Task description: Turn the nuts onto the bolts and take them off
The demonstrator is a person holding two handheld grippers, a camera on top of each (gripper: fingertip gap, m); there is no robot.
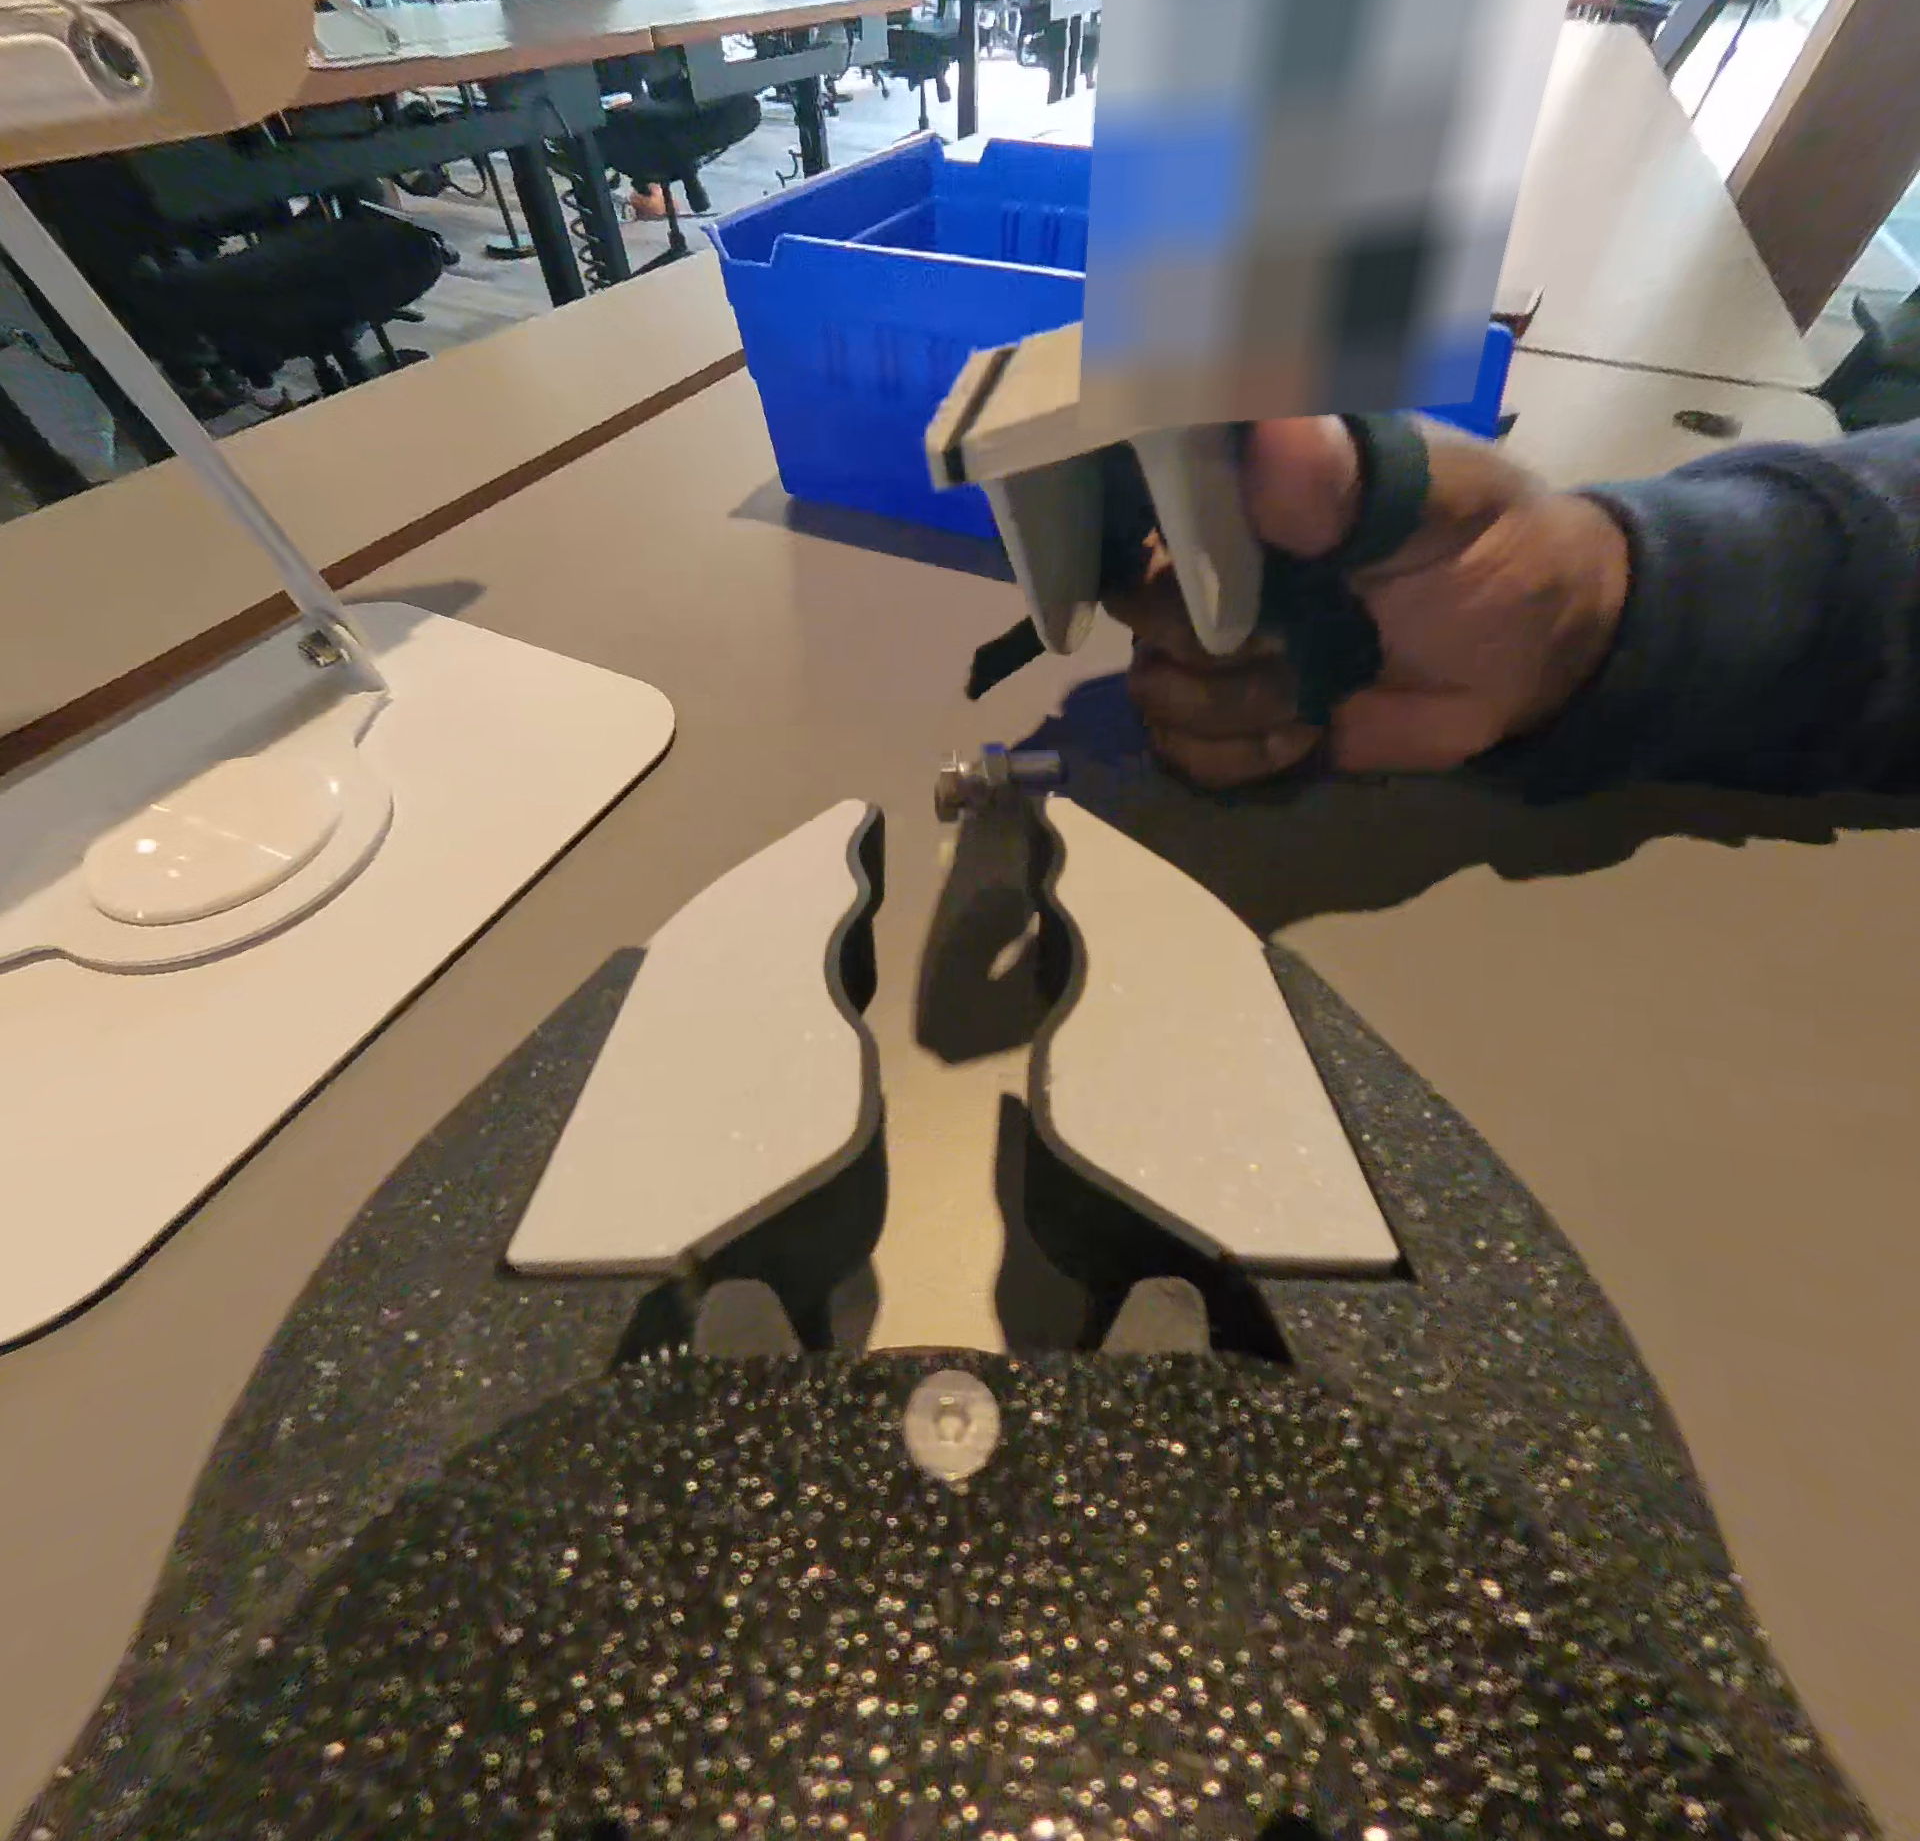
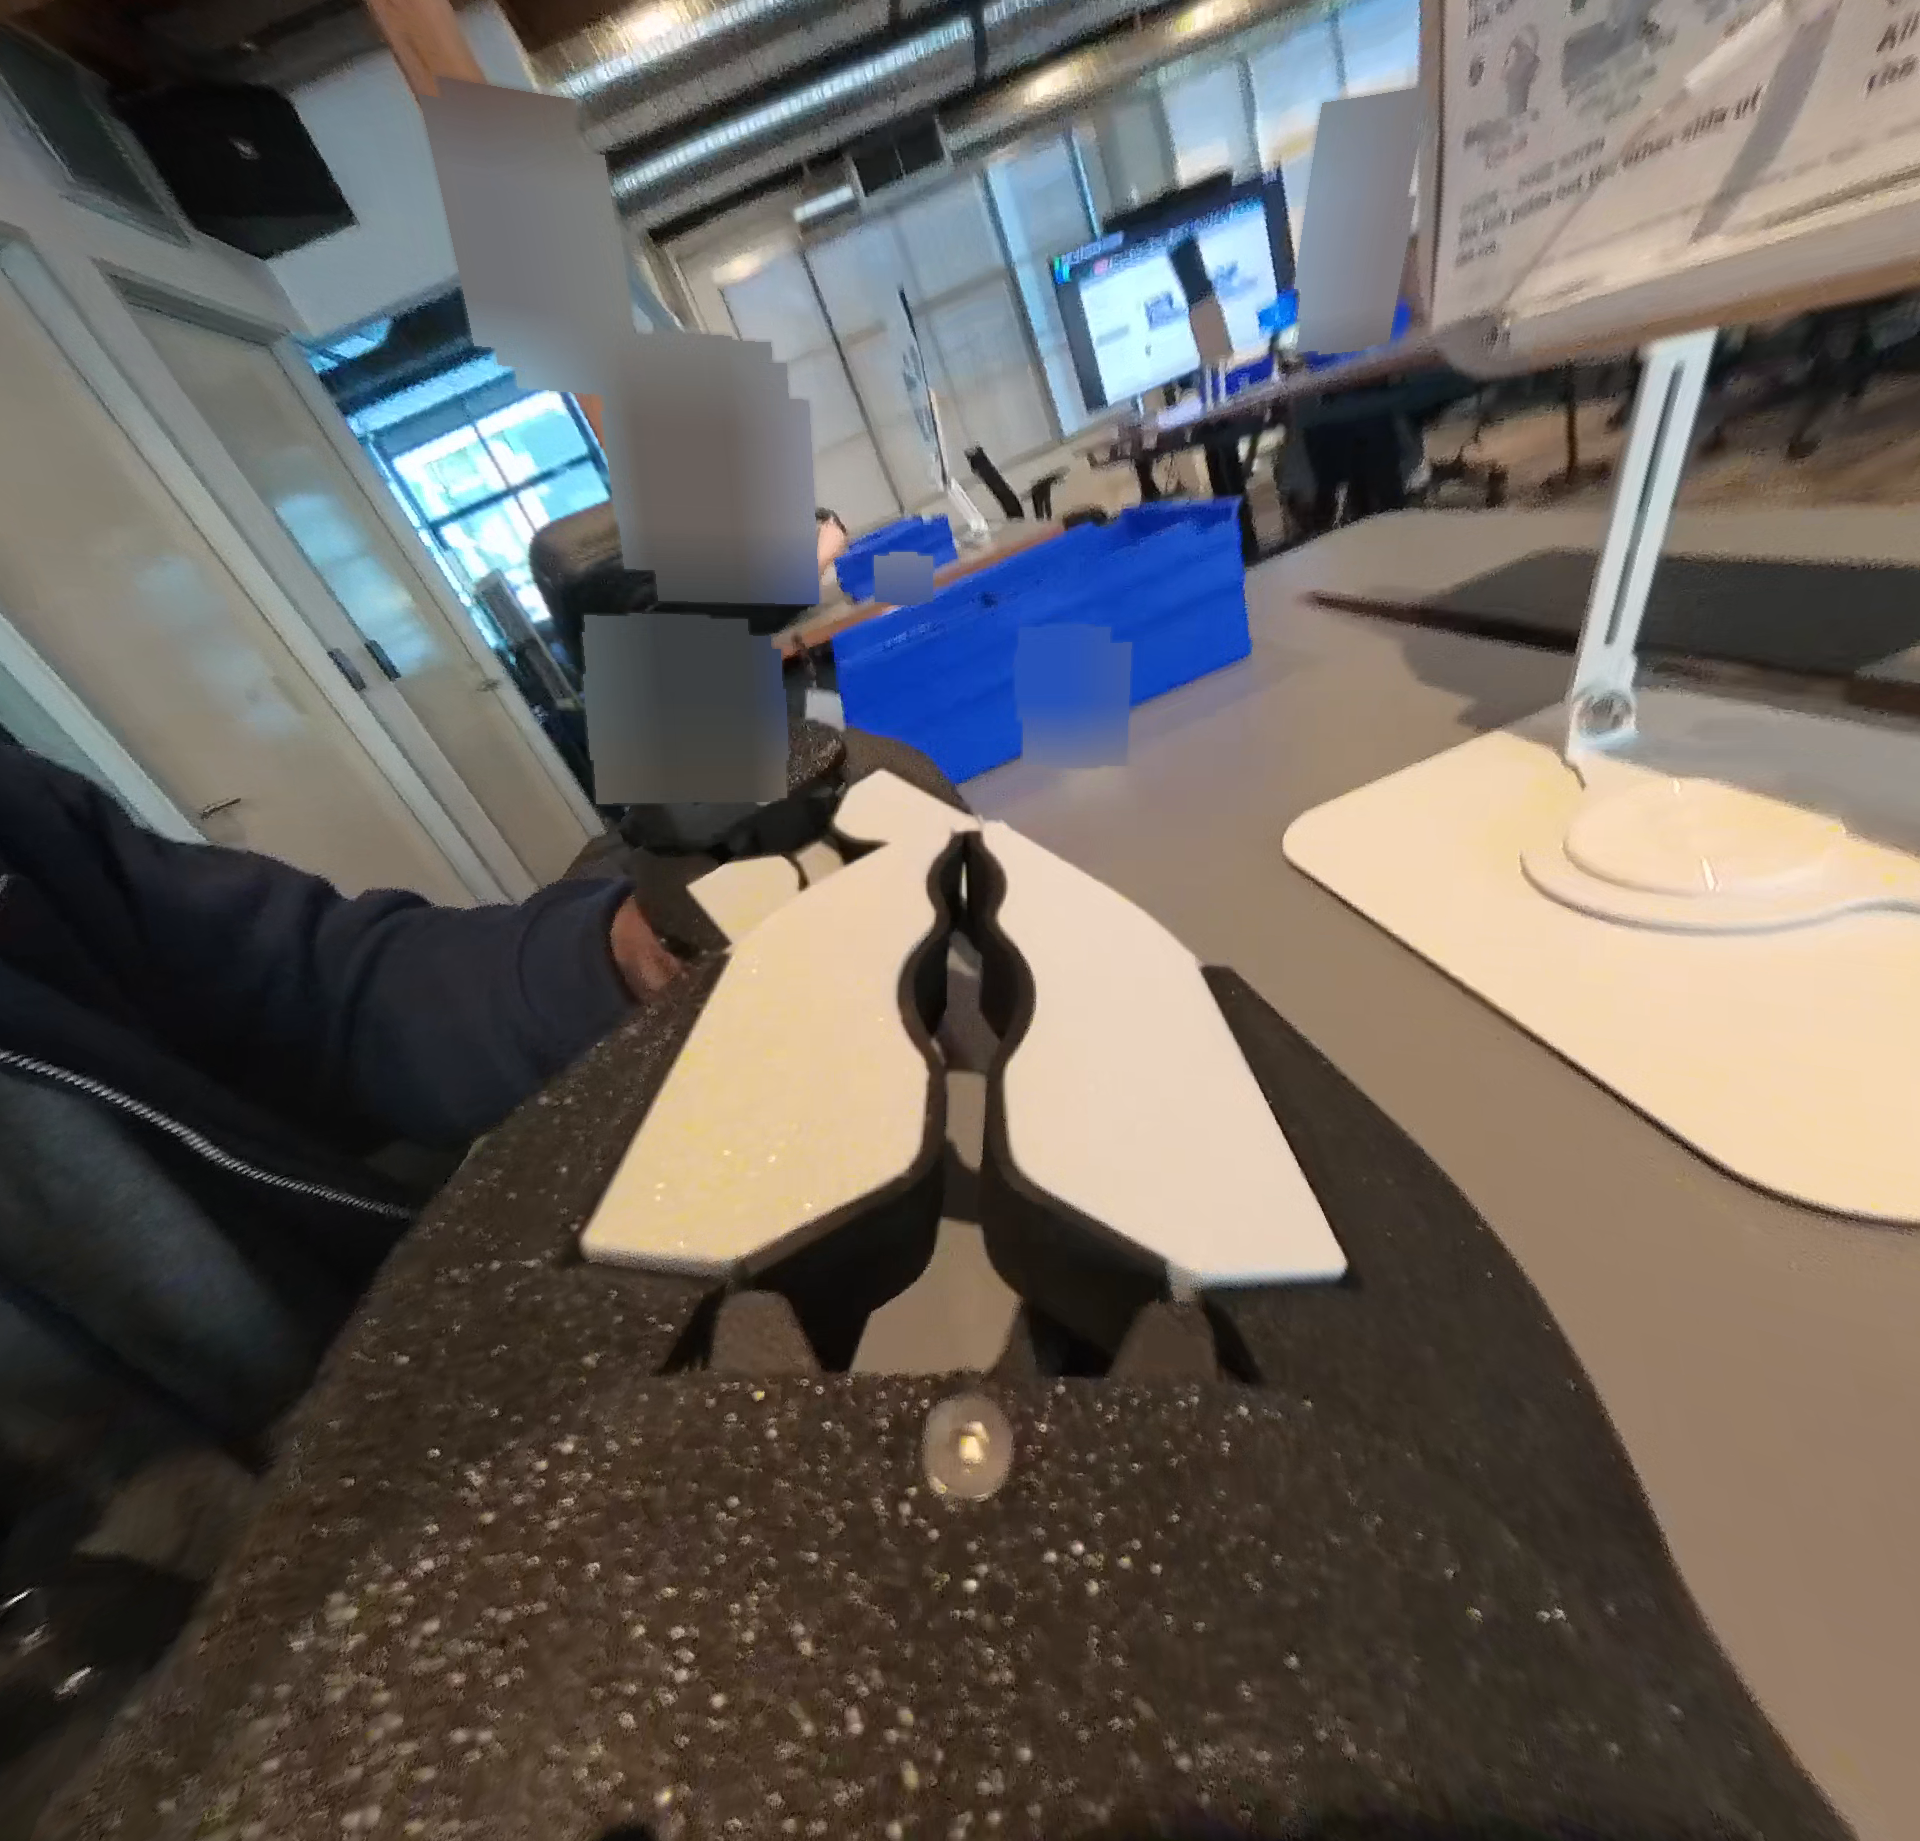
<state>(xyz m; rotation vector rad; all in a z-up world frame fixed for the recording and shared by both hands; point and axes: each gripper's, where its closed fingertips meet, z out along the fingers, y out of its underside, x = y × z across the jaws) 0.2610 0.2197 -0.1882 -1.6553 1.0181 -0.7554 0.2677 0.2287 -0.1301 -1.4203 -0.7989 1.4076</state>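
In the left wrist view, the left gripper [image 1: 961, 815] has its two pale grey fingers spread apart, with an empty gap between the tips. Just ahead of the tips, on the grey-brown table [image 1: 1558, 1064], lies a small silver metal bolt [image 1: 987, 768] on its side, with a nut [image 1: 971, 775] seated on its shaft beside the head. The bolt touches neither finger. Beyond the bolt, the right gripper [image 1: 1138, 638] points down toward the table, held by a hand [image 1: 1434, 628] in a dark blue sleeve. Farther ahead of the jaws stands a blue plastic bin [image 1: 894, 337]. To the left of the jaws lies the flat white base of a stand [image 1: 312, 856].

In the right wrist view, the right gripper [image 2: 968, 841] has its white fingers pressed together at the tips; nothing shows between them. The other gripper [image 2: 790, 856] lies just behind them to the left. The blue bin [image 2: 1039, 638] stands farther ahead, and the white base [image 2: 1558, 960] lies to the right. The bolt does not show here.
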